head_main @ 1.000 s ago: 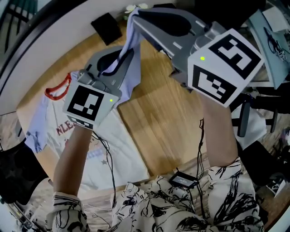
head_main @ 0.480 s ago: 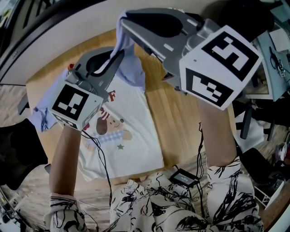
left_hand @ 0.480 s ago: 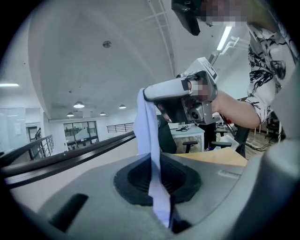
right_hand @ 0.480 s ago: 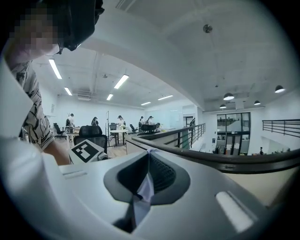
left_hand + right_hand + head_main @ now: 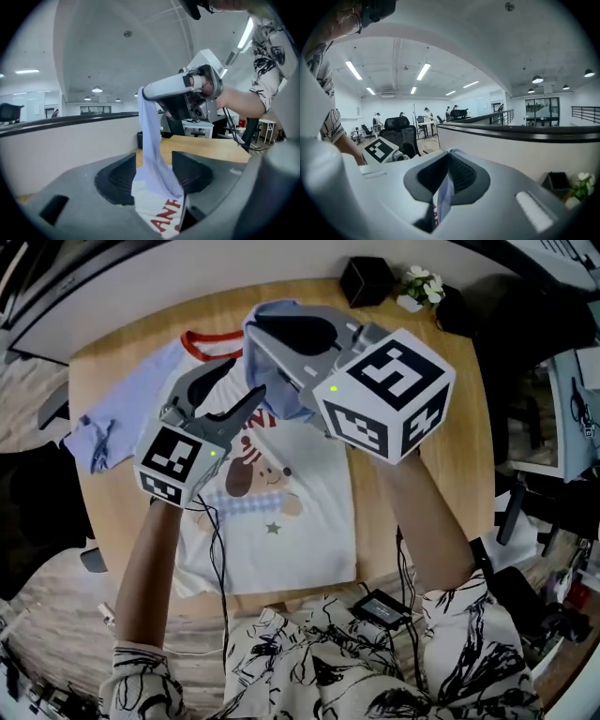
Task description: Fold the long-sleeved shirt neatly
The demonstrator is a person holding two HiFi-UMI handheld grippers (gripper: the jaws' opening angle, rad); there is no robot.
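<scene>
The long-sleeved shirt (image 5: 291, 521), white with lavender sleeves, a red collar and a cartoon print, lies face up on the wooden table (image 5: 422, 474). My right gripper (image 5: 253, 326) hangs over the collar, shut on a lavender fold of it (image 5: 444, 194). Beside it, over the chest, my left gripper (image 5: 247, 378) has just been opening. Its jaws now stand apart with the cloth (image 5: 152, 140) hanging loosely between them. In the left gripper view, the right gripper (image 5: 146, 92) pinches that same strip from above. The other sleeve (image 5: 108, 423) lies spread to the left.
A black box (image 5: 367, 279) and a small pot of white flowers (image 5: 417, 282) stand at the table's far edge. A small black device (image 5: 380, 608) with cables rests at the near edge. Chairs and desks surround the table.
Both grippers have swung left and down over the shirt's chest, carrying the lavender cloth with them. The left gripper's jaws, closed on the cloth before, now stand apart.
</scene>
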